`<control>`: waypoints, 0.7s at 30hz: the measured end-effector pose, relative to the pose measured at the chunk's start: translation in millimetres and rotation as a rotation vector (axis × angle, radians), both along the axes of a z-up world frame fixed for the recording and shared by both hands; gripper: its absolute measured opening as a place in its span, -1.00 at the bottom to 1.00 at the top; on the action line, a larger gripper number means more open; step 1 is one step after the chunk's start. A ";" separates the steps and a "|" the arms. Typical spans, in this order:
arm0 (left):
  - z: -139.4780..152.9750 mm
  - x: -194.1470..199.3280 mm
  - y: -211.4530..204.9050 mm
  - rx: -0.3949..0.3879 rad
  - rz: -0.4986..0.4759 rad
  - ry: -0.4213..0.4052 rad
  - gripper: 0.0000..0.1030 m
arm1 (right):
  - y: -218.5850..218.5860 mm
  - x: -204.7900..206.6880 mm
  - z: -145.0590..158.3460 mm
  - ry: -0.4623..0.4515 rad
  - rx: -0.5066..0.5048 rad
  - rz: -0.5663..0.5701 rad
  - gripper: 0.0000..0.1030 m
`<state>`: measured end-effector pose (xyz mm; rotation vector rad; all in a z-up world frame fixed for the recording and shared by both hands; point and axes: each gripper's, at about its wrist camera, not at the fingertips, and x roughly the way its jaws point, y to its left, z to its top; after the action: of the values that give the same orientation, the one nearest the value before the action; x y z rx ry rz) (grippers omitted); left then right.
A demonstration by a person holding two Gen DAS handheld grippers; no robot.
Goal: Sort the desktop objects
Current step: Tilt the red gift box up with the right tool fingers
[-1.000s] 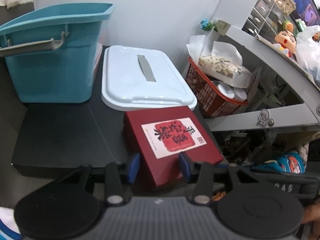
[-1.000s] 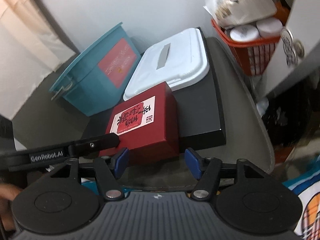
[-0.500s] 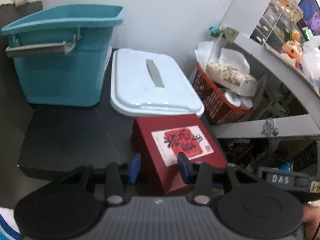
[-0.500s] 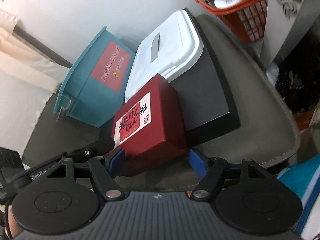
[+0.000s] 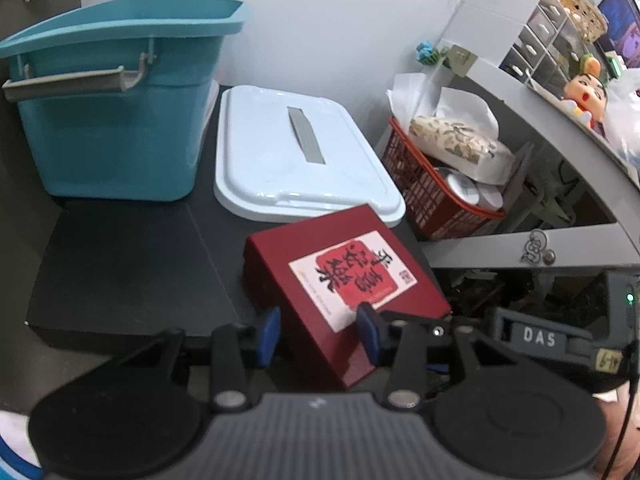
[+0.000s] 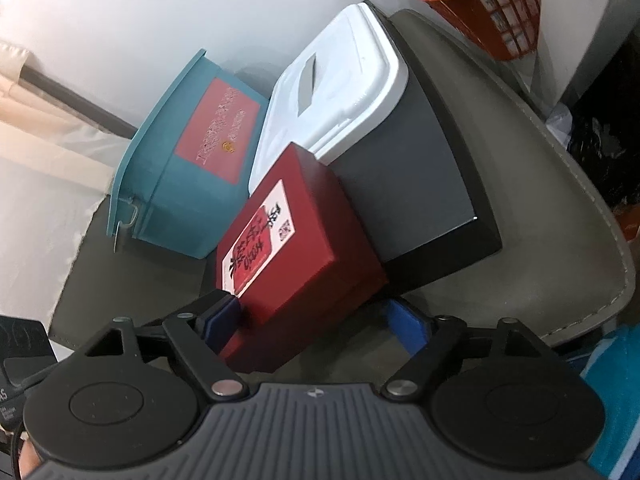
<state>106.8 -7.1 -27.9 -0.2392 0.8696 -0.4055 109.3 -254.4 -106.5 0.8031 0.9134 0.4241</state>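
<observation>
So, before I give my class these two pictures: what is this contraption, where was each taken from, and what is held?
There is no robot: a person holds a two-finger clamp in each hand, each with a wide-angle camera looking along its fingers. One picture comes from the left gripper, the other from the right gripper. On the black platform lies a white lidded container, with a teal bin and a red basket nearby. The left gripper pinches a tilted red box. The right gripper's jaws are opening, the box between them.

A cartoon figurine (image 5: pixel 585 97) stands on the grey shelf (image 5: pixel 560 136) (beside small drawers (image 5: pixel 536 46)).
</observation>
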 end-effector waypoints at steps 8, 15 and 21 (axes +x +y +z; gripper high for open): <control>1.7 -0.8 -1.9 0.019 -0.006 -0.003 -0.10 | -3.5 4.1 -3.5 -0.003 0.063 -0.012 0.38; 5.9 -2.2 5.3 0.047 0.034 -0.015 -0.13 | -5.4 -1.8 2.7 -0.011 0.061 -0.022 0.23; 11.3 -0.3 16.5 0.040 0.085 -0.028 -0.13 | -3.7 -9.5 10.5 -0.023 0.019 -0.033 0.22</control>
<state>106.4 9.4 -16.6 -0.2324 0.8365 -0.3109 99.8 -258.1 -96.0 0.8279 0.8750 0.4134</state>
